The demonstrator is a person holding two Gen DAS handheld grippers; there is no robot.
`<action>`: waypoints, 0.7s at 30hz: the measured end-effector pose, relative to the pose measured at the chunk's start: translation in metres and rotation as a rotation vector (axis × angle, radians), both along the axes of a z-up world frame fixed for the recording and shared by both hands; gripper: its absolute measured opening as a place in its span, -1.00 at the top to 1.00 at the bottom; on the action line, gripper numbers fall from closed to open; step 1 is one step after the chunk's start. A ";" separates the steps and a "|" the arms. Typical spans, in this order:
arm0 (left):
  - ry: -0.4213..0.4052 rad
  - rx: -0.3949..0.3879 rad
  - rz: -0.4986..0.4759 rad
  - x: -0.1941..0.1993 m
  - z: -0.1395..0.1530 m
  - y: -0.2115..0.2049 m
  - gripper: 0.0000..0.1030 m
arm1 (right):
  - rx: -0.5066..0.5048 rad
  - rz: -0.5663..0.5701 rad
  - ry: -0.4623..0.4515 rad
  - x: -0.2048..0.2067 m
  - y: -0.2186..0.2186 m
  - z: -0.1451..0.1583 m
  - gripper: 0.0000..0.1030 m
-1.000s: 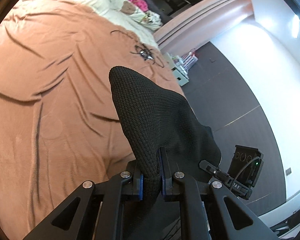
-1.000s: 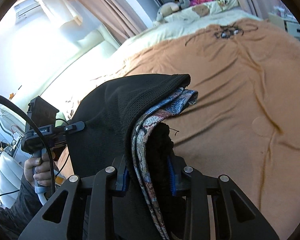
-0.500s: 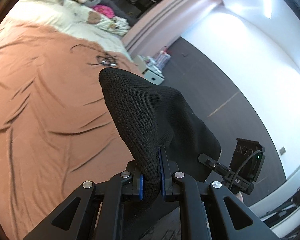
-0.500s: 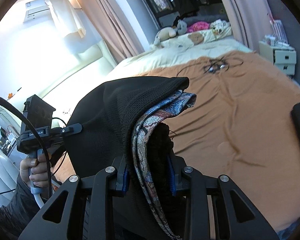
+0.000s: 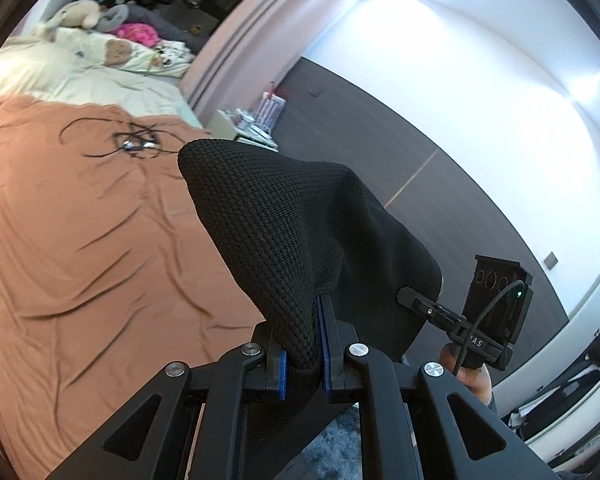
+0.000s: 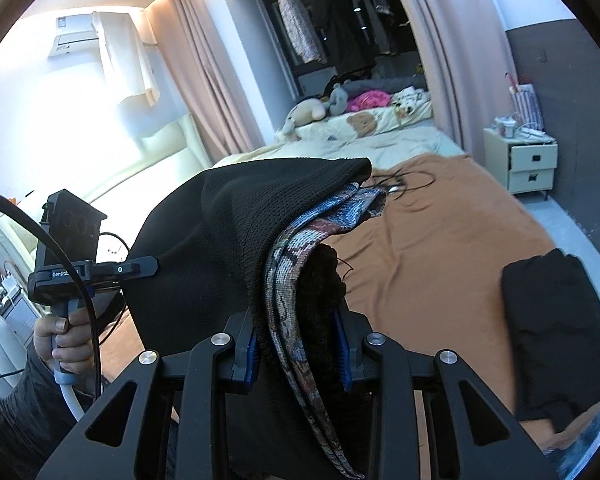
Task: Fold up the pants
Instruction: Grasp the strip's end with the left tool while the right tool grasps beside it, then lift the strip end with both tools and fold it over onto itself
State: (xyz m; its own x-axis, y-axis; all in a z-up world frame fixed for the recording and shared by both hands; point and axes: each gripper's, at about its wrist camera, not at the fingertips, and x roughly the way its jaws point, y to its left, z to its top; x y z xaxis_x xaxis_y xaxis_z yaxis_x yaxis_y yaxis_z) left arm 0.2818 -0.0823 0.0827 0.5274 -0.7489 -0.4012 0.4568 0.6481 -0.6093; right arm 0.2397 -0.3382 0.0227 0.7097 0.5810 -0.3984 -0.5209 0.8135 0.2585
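Left gripper (image 5: pixel 303 354) clamped on a fold of the black knit pants (image 5: pixel 284 216), right gripper (image 6: pixel 298 354) clamped on another bunched edge with its patterned lining (image 6: pixel 300 248), the cloth rising ahead of both over the orange bedspread (image 6: pixel 440 216).

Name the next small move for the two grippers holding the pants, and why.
Probably carry the black pants forward and lower them flat onto the orange bedspread: the left gripper and right gripper both clamp fabric held off the bed.
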 end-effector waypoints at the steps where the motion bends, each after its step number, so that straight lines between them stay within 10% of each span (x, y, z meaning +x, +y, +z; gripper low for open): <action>1: -0.003 0.004 -0.009 0.003 0.002 -0.007 0.76 | -0.001 -0.008 -0.005 -0.003 -0.005 0.001 0.48; 21: -0.030 0.013 -0.239 0.075 0.007 -0.182 0.76 | -0.058 -0.208 -0.076 -0.061 -0.073 0.009 0.48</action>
State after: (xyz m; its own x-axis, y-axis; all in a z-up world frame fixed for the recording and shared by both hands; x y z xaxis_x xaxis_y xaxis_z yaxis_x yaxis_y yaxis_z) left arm 0.3570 -0.2642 0.0894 0.3477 -0.8487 -0.3985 0.6158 0.5273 -0.5855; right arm 0.1790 -0.4111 0.0317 0.8409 0.3968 -0.3679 -0.3565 0.9178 0.1750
